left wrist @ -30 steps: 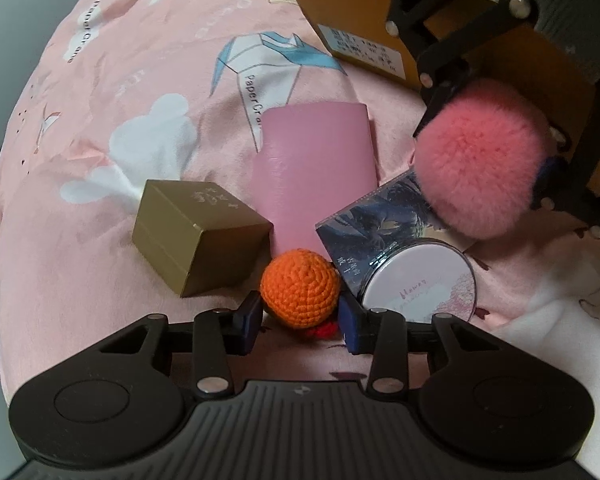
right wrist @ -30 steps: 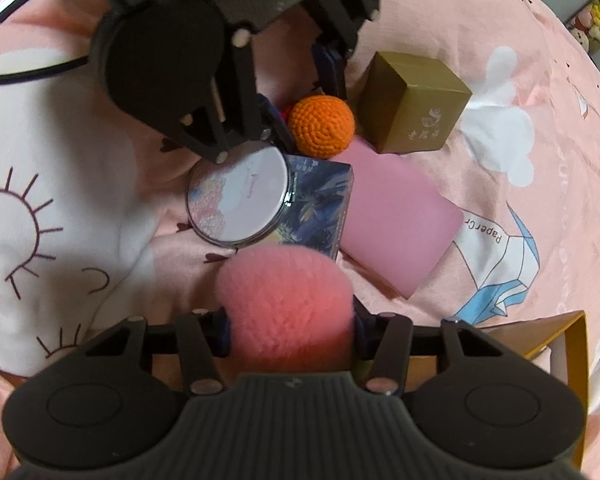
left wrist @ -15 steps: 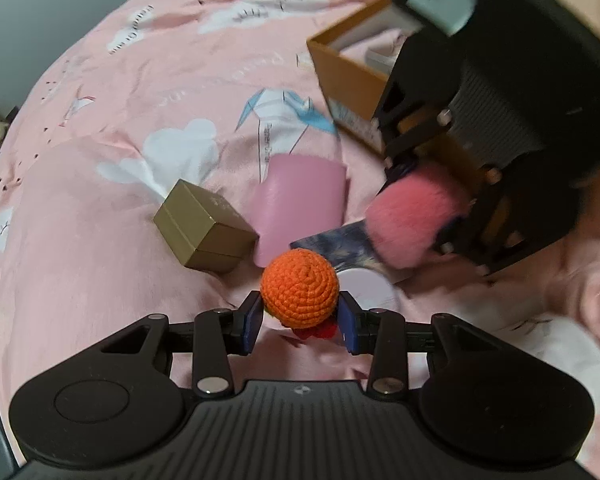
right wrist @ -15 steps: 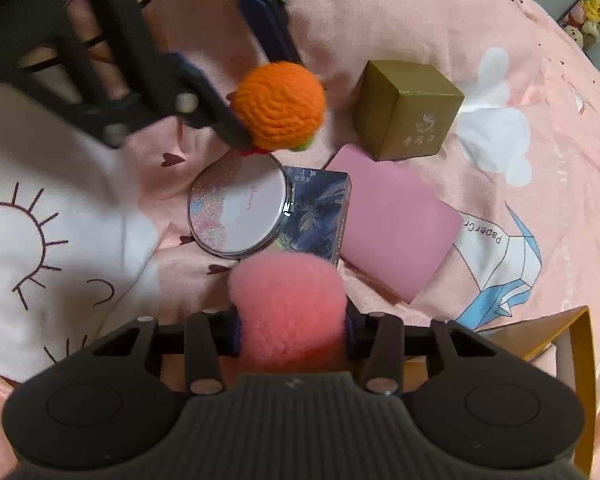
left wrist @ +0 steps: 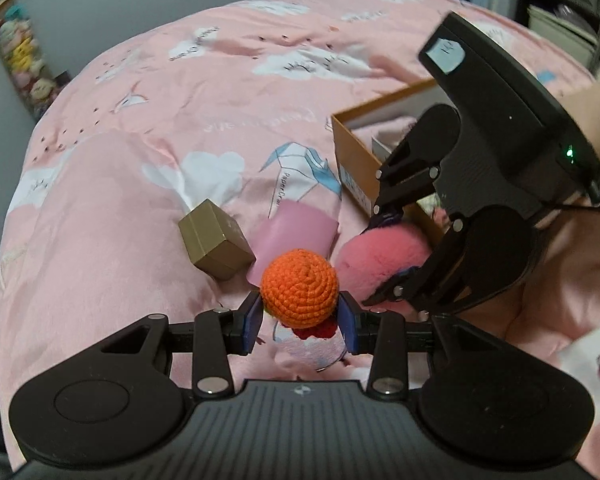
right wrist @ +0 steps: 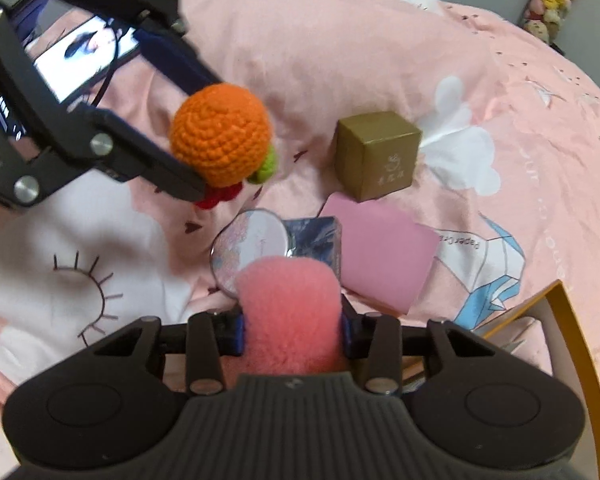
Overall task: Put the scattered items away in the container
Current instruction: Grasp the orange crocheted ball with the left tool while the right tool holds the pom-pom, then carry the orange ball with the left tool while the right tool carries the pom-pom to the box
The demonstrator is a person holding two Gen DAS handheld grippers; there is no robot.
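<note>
My left gripper [left wrist: 300, 314] is shut on an orange crochet ball [left wrist: 299, 294] with a green and red trim, and holds it above the pink bedspread. The right wrist view shows the same ball [right wrist: 220, 136] in the air at upper left. My right gripper [right wrist: 292, 320] is shut on a fluffy pink pom-pom [right wrist: 292, 312], whose sides are squeezed in by the pads. The open cardboard box [left wrist: 352, 148] stands just behind the right gripper. On the bed lie a gold cube [right wrist: 376, 152], a pink card [right wrist: 380, 264], a round compact [right wrist: 248, 252] and a small blue box [right wrist: 316, 240].
A lit screen with a cable [right wrist: 84, 52] lies on the bed behind the left gripper. The bedspread [left wrist: 140, 128] stretches away to the left and back. Shelves with small plush toys [left wrist: 16, 52] stand beside the bed.
The left gripper has lifted the orange ball off the bed and risen well above the items. The right gripper has pressed the pom-pom narrower and raised it a little.
</note>
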